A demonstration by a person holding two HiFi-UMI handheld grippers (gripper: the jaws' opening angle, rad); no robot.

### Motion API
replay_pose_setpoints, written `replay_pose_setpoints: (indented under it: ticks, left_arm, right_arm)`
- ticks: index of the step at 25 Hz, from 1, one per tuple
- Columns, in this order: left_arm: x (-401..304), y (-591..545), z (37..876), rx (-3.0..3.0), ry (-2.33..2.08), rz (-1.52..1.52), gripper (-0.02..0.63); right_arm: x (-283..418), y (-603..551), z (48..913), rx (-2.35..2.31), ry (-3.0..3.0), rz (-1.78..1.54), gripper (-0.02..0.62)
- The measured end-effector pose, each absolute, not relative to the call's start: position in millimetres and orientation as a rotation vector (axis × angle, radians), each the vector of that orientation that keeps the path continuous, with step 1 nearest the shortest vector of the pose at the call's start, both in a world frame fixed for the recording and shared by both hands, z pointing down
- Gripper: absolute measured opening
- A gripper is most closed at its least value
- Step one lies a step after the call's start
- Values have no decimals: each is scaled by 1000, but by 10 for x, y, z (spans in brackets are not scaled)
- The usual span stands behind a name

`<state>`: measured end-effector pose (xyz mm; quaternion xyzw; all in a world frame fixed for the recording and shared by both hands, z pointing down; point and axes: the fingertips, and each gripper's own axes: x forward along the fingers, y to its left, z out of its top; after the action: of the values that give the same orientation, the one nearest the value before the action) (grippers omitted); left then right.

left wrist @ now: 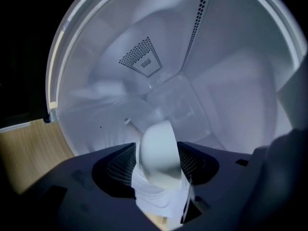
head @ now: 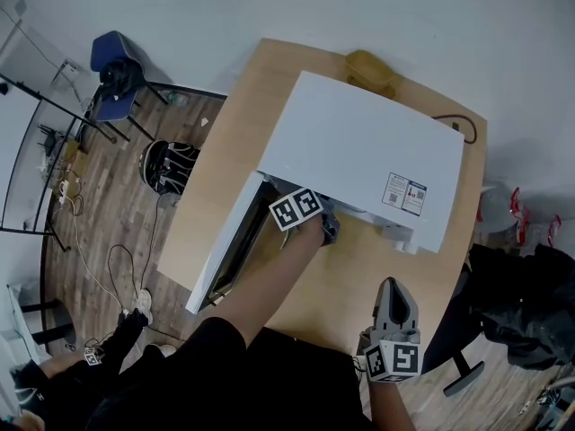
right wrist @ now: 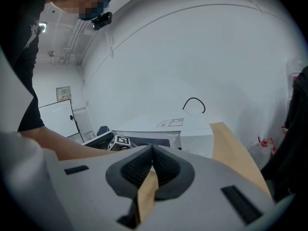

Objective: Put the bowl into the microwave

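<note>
The white microwave [head: 359, 151] stands on the wooden table [head: 350, 281] with its door [head: 225, 241] swung open to the left. My left gripper [left wrist: 159, 163] reaches into the white cavity [left wrist: 202, 81]; in the head view only its marker cube [head: 296, 209] shows at the opening. A white bowl [left wrist: 157, 146] sits tilted between the jaws, which stand wide apart. My right gripper [head: 395, 299] rests near the table's front right, shut and empty, its pads [right wrist: 144, 165] meeting.
A yellowish-brown object [head: 370, 68] lies behind the microwave at the table's far edge. A black cable [head: 454, 124] runs at the back right. A blue chair [head: 115, 74] stands on the floor to the left, dark bags [head: 530, 303] to the right.
</note>
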<state>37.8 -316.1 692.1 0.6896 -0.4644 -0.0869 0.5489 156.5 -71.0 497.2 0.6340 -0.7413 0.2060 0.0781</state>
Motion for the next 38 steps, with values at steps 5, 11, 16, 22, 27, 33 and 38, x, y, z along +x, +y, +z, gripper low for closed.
replay_pose_setpoints:
  ticks: [5,11,16,22,27,33,38]
  left_arm:
    - [357,-3085,6926,1594,-1078,-231,239]
    - [467,-3121,6958,1552,-1049,-247,230]
    - [507,-3188,6968,1594,-1080,-216,210]
    - [520,-3173,6941,1650,-1072,-208,210]
    - [484,-3141,6908,1678,-1071,-213,213]
    - [478,-3082,6913,1689,-1068,-175,213]
    - [400,-3026,6966,1651,-1116,-139,212]
  right_arm:
    - [1572,-665,4961,1910,-2208,624,58]
    - [1579,-633,4978,1921,-2202,640,58]
    - [1637,-626,4971,1931,-2193,635,60]
    - [1718,-652,4994,1934,-2187,631,58]
    - [1648,-671,5015,1904,-2209,632,58]
    - [1596,-626,5006,1898,-2208,639,60]
    - [1608,-600,5002,1904,-2201,644,58]
